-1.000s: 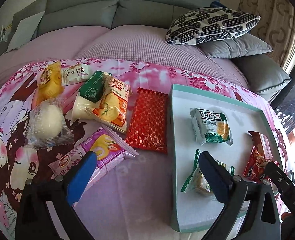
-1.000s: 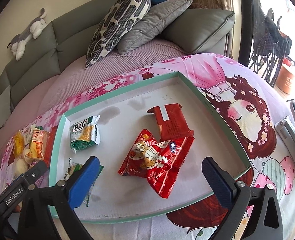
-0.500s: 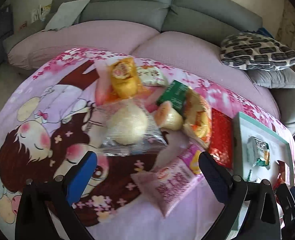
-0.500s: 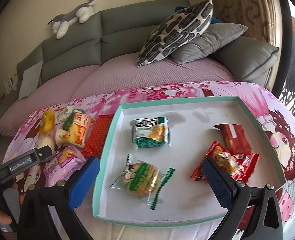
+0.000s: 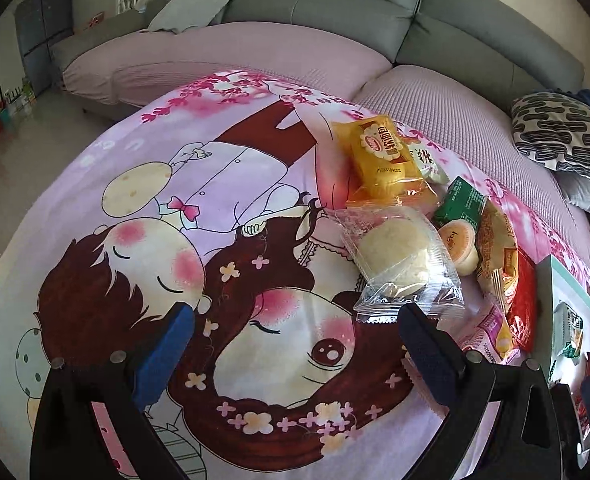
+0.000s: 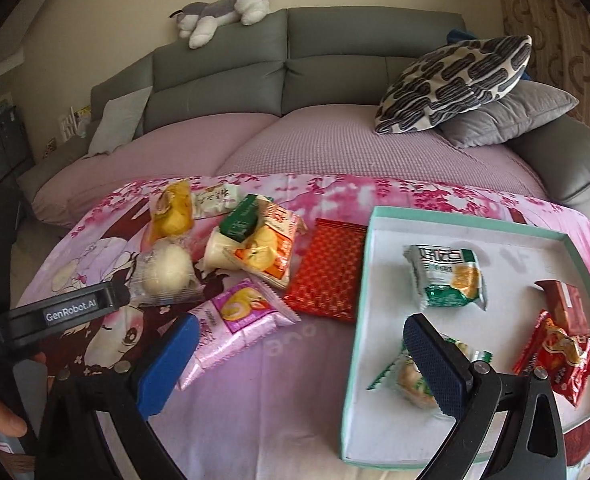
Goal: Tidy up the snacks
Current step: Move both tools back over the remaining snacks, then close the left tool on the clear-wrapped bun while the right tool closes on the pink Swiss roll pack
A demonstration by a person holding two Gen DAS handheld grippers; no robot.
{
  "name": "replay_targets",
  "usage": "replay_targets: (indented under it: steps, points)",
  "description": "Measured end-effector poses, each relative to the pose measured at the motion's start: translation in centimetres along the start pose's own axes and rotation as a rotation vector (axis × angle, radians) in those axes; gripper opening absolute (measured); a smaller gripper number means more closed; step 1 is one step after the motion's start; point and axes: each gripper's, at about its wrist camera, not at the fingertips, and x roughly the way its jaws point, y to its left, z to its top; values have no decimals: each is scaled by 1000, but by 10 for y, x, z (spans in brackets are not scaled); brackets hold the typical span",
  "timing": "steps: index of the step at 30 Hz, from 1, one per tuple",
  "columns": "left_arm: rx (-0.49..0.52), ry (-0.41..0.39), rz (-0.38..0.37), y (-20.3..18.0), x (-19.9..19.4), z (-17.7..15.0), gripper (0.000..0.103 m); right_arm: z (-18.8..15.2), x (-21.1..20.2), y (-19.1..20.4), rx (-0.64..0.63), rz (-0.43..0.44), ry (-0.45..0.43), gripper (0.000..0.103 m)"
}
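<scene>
Loose snacks lie on a pink cartoon cloth: a clear-wrapped pale bun (image 5: 399,256) (image 6: 167,270), a yellow cake pack (image 5: 381,156), a jelly cup (image 5: 461,244), a pink pack (image 6: 239,316) and a red patterned pack (image 6: 327,268). A teal-rimmed white tray (image 6: 375,216) holds a green-white pack (image 6: 447,276), a green-trimmed cookie pack (image 6: 413,376) and red packs (image 6: 559,356). My left gripper (image 5: 295,344) is open and empty, left of the bun. My right gripper (image 6: 299,360) is open and empty, straddling the tray's left rim.
A grey sofa with a mauve cover (image 6: 295,140) runs behind the cloth. A patterned cushion (image 6: 455,80) and a grey cushion (image 6: 511,116) sit at the right. A plush cat (image 6: 223,8) lies on the sofa back. The floor (image 5: 35,128) drops off at far left.
My left gripper swung left, away from the tray and over the cartoon cloth beside the bun. My right gripper also swung left, from over the tray to its left rim. Both stayed open.
</scene>
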Motion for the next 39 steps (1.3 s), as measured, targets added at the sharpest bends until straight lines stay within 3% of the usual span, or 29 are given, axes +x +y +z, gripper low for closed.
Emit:
replay_targets:
  steps: [8,21,29,39]
  points:
    - [-4,22,19,14,6,4,101,-1,25,31,-61,21,20,103]
    - [-22,12,0,24,12,15,101,-4,59,51,-18,-56,52,103]
    - [-28,-29,-12,23,9,25,101,-7,68,54,-8,-93,79,103]
    - [-21,-46,-79,6,9,36,101,-10,67,42,-37,-162,150,103]
